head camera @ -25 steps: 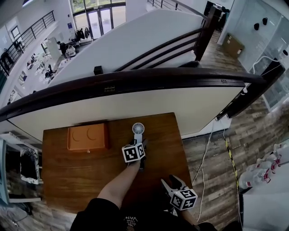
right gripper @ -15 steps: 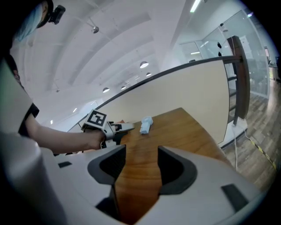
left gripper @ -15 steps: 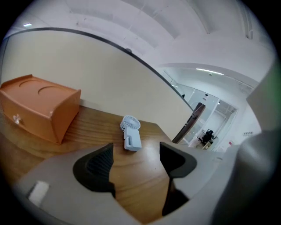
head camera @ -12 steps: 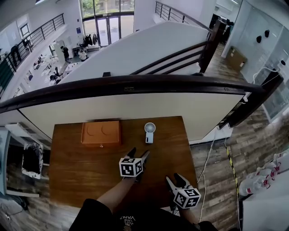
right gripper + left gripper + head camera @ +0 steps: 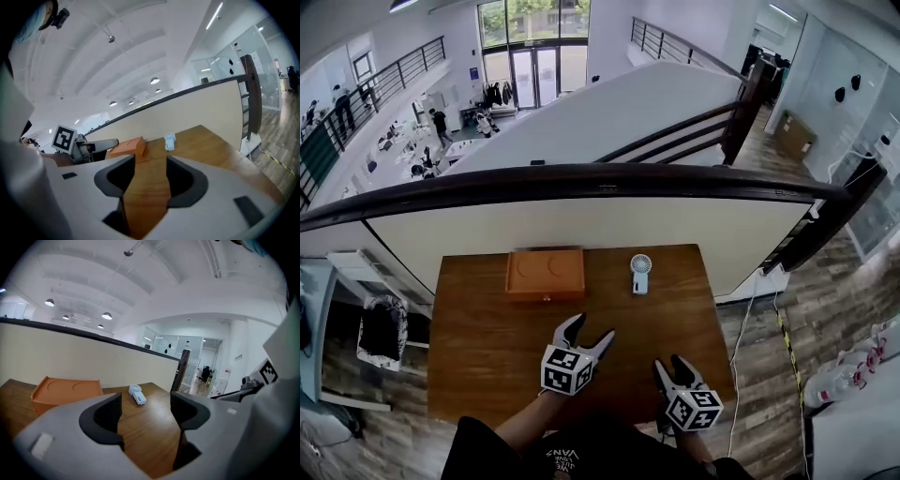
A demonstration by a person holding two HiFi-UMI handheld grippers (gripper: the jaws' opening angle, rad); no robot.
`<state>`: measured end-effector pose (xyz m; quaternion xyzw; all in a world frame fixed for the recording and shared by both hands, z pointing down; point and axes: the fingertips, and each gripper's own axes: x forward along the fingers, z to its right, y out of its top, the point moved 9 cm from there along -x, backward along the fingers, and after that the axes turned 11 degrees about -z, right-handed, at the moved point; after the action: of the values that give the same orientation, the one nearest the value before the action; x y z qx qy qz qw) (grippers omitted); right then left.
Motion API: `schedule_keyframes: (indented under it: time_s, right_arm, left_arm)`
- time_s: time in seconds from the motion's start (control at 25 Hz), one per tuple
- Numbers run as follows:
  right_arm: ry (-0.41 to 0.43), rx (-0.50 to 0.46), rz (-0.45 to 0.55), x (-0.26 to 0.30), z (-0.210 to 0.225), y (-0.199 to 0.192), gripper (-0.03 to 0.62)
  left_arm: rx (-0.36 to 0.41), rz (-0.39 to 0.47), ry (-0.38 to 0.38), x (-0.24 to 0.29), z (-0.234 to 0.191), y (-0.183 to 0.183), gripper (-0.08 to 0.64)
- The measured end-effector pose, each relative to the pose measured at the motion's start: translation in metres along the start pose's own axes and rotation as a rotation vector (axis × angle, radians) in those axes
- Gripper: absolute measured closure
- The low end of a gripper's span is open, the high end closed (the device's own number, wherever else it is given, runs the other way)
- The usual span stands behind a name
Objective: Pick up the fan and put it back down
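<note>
Fan (image 5: 639,273) lies flat near the far edge of the wooden table (image 5: 487,347), beside the orange box (image 5: 546,274). Your left gripper (image 5: 591,328) and right gripper (image 5: 668,363) are empty, jaws wide, well apart from it. No grasp is in hand. Any pickup calls for a forward reach to the handle.

The wooden bench (image 5: 487,356) was a brown rectangular top whose far edge ran along a cream wall. An orange box (image 5: 546,274) with two round hollows in its upper face sat close to that far edge, at about 11 o'clock from the bench's middle. A small white fan (image 5: 639,272) lay flat at about 1 o'clock, apart from the box, with its round head toward 12 o'clock and its handle toward 6.
</note>
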<state>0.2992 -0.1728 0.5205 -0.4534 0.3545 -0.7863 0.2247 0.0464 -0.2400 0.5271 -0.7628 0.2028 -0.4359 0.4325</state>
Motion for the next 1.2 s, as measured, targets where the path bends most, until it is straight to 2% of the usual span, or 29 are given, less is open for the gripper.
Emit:
schedule_keyframes:
  time_s: [0.12,0.36,0.48,0.64,0.84,1.04,1.2]
  right_arm:
    - [-0.017,-0.001,0.035,-0.002,-0.023,-0.002,0.393]
    - [-0.050,0.005,0.079,-0.001,-0.066,-0.014,0.393]
    - [-0.062,0.007,0.094,0.000,-0.087,-0.024,0.393]
    - [-0.081,0.011,0.112,-0.001,-0.111,-0.033,0.394]
    - [-0.107,0.015,0.126,-0.002,-0.135,-0.049,0.412]
    - [-0.116,0.009,0.140,-0.005,-0.159,-0.065,0.461]
    - [-0.131,-0.004,0.147,-0.011,-0.173,-0.075,0.527]
  left_arm:
    - [0.068,0.020,-0.011,-0.032,-0.003,-0.001,0.245]
    - [0.120,0.037,-0.041,-0.081,-0.017,-0.009,0.252]
    - [0.139,0.044,-0.054,-0.101,-0.026,-0.018,0.309]
    - [0.154,0.052,-0.079,-0.126,-0.037,-0.028,0.430]
    - [0.181,0.055,-0.089,-0.150,-0.050,-0.042,0.522]
    - [0.232,0.059,-0.123,-0.171,-0.055,-0.052,0.549]
    - [0.235,0.077,-0.138,-0.187,-0.056,-0.059,0.549]
